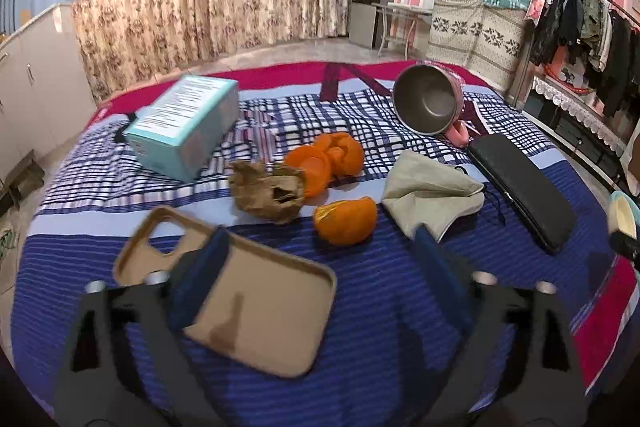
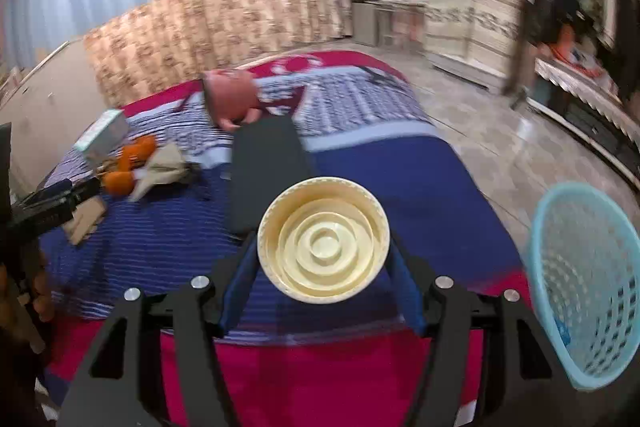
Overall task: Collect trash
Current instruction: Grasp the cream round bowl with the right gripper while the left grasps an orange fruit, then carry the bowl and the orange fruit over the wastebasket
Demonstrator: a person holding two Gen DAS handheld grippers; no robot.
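Left wrist view: your left gripper [image 1: 320,267] hangs over the striped bedspread [image 1: 380,307] with its jaws wide apart and nothing clamped. The left finger [image 1: 200,279] overlaps the tan phone case [image 1: 256,315] in the picture; you cannot tell whether it touches. Ahead of the fingers lies the trash: one crumpled brown paper wad [image 1: 266,193], one orange peel [image 1: 346,221] just beside it, and a cluster of peels [image 1: 326,159] behind, blurred together so the count is unclear. One light blue box [image 1: 186,125] stands tilted at the left; it carries printed text, too blurred to read. One grey cloth pouch [image 1: 432,195], one long black case [image 1: 520,191] and one pink mug [image 1: 430,99] tipped on its side lie to the right.

Right wrist view: your right gripper [image 2: 323,267] is clenched on one cream round lid [image 2: 323,241], a blue pad pressed to each side of its rim, the ringed inside facing the camera. One light blue mesh basket [image 2: 584,287] stands at the right, beside the bed. No writing is legible here.
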